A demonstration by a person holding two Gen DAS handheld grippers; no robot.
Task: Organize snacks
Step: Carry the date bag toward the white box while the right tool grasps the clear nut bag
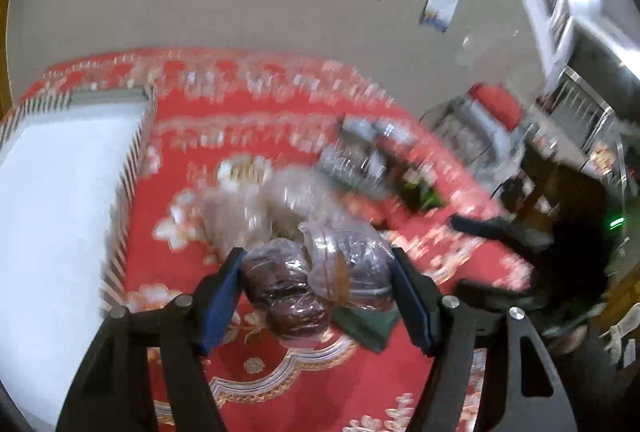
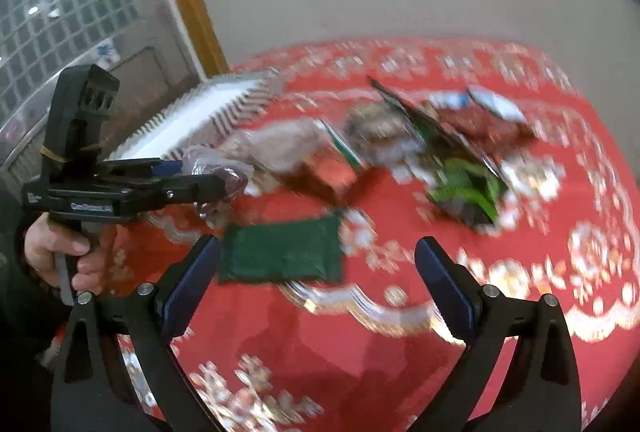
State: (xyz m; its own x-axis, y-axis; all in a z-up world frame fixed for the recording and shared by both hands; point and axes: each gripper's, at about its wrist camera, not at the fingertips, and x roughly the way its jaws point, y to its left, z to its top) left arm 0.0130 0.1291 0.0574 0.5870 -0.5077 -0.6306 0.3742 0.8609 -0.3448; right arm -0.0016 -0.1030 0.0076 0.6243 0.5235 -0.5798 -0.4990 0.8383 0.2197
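My left gripper is shut on a clear plastic bag of dark brown snacks and holds it above the red tablecloth; in the right wrist view it comes in from the left with the bag in its fingers. My right gripper is open and empty, just above a dark green flat packet, which also shows in the left wrist view. More wrapped snacks lie in a pile at mid-table, with a green and black packet to the right. The white basket stands at the left.
The round table has a red flowered cloth. The white slatted basket sits at the table's far left edge. A beige wall lies behind. A chair and clutter stand beyond the table's right side. Both views are motion-blurred.
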